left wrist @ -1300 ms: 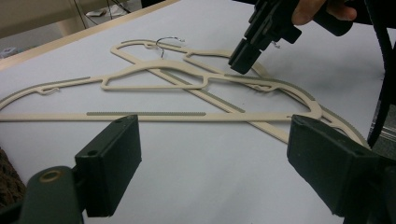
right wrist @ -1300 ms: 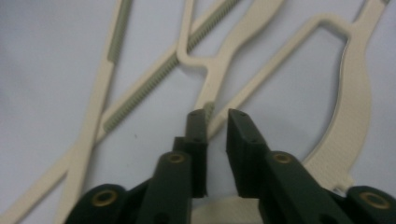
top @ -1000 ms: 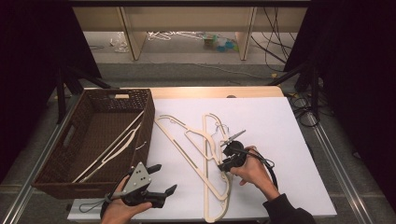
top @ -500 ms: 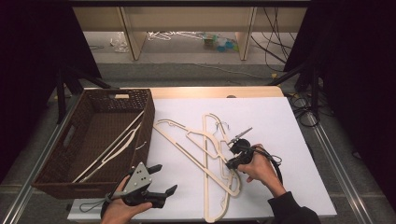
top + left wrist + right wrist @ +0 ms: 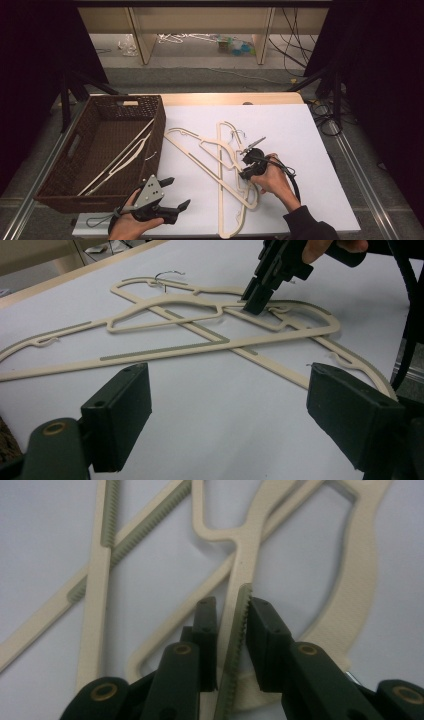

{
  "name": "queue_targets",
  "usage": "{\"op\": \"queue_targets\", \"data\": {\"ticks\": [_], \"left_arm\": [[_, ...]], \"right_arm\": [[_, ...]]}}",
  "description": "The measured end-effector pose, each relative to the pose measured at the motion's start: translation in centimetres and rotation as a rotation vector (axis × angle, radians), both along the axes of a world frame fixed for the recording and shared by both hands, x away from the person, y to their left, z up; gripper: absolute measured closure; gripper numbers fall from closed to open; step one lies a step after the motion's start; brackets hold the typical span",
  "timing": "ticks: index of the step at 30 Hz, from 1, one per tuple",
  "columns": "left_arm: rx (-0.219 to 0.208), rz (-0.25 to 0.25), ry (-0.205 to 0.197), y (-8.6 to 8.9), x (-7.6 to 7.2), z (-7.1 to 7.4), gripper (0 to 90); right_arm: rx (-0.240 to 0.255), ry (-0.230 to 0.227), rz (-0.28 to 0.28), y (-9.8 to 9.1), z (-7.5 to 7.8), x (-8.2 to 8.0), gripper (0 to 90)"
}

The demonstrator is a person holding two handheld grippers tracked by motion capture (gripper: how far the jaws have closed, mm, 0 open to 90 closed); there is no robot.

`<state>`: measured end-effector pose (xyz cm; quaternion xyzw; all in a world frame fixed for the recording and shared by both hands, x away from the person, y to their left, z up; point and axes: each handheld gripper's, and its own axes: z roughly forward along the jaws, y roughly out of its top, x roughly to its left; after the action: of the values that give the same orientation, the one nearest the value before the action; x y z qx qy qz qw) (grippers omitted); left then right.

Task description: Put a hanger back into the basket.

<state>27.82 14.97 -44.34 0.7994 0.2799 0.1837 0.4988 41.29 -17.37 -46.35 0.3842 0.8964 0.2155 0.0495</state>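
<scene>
The right tongs (image 5: 248, 162) have just closed and pinch a cream hanger (image 5: 235, 200) at the white counter's (image 5: 300, 130) centre. The left tongs (image 5: 170, 192), at seven o'clock, stand spread. A wicker basket (image 5: 60, 170) sits at nine; cluttered floor (image 5: 210, 65) beyond, at twelve.

The right gripper (image 5: 248, 161) was black, with a black cable and brass-coloured rivets. The left gripper (image 5: 170, 192) carried a grey three-cornered plate. The person wore a dark sleeve (image 5: 307, 225).

Your cream hangers (image 5: 220, 165) carry grey-green ribbed strips; your gripper jaws are black with brass-coloured rivets; the woven basket (image 5: 55, 175) is dark brown; the table sheet (image 5: 300, 130) is plain white
</scene>
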Motion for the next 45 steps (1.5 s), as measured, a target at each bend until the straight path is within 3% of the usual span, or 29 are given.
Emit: {"op": "queue_targets", "data": {"ticks": [1,4,6,14,17,19,23,25,29,32,37,39,44,45], "left_arm": [[-0.006,-0.001,0.009,-0.1,0.0,-0.1,18.0],[0.012,-0.007,0.002,-0.1,0.1,0.0,18.1],[-0.007,-0.001,0.011,-0.3,0.2,0.0,18.2],[0.018,0.007,0.000,-1.5,1.4,0.4,19.1],[0.020,0.000,0.010,-2.5,2.4,0.6,19.6],[0.047,0.003,0.009,-3.3,3.3,0.6,20.1],[0.046,0.020,0.049,-5.1,5.4,0.4,22.0],[0.065,0.024,0.050,-5.9,6.3,0.3,23.0],[0.096,0.007,0.076,-7.1,8.2,-0.1,23.5],[0.100,-0.023,0.071,-7.9,9.2,-0.6,24.3],[0.162,-0.037,0.046,-9.1,10.4,-1.0,28.9],[0.168,-0.051,0.047,-9.7,10.9,-1.2,29.7],[0.181,-0.094,0.033,-11.1,11.5,-1.3,38.9],[0.178,-0.110,0.046,-11.3,11.7,-1.3,42.2]], "right_arm": [[-0.006,-0.019,0.000,-0.2,0.1,0.1,75.8],[0.025,-0.013,0.001,-0.7,0.6,0.0,76.4],[-0.011,-0.039,0.028,-1.2,1.1,-0.2,77.3],[0.010,-0.065,0.090,-4.1,3.6,-2.0,79.6],[0.006,-0.073,0.107,-5.1,4.1,-3.0,79.7],[0.010,-0.077,0.124,-5.7,4.3,-3.5,79.7],[0.011,-0.082,0.152,-6.3,4.6,-4.3,79.8],[0.012,-0.088,0.161,-6.5,4.8,-4.7,79.8],[0.012,-0.098,0.187,-6.8,5.1,-5.4,79.8],[0.013,-0.099,0.197,-7.1,5.4,-5.8,79.9],[0.013,-0.114,0.218,-7.3,5.8,-6.5,79.9],[0.012,-0.119,0.221,-7.3,5.8,-6.7,79.8],[0.014,-0.120,0.235,-7.3,5.9,-7.1,79.9],[0.014,-0.121,0.238,-7.3,5.9,-7.1,79.9]]}}
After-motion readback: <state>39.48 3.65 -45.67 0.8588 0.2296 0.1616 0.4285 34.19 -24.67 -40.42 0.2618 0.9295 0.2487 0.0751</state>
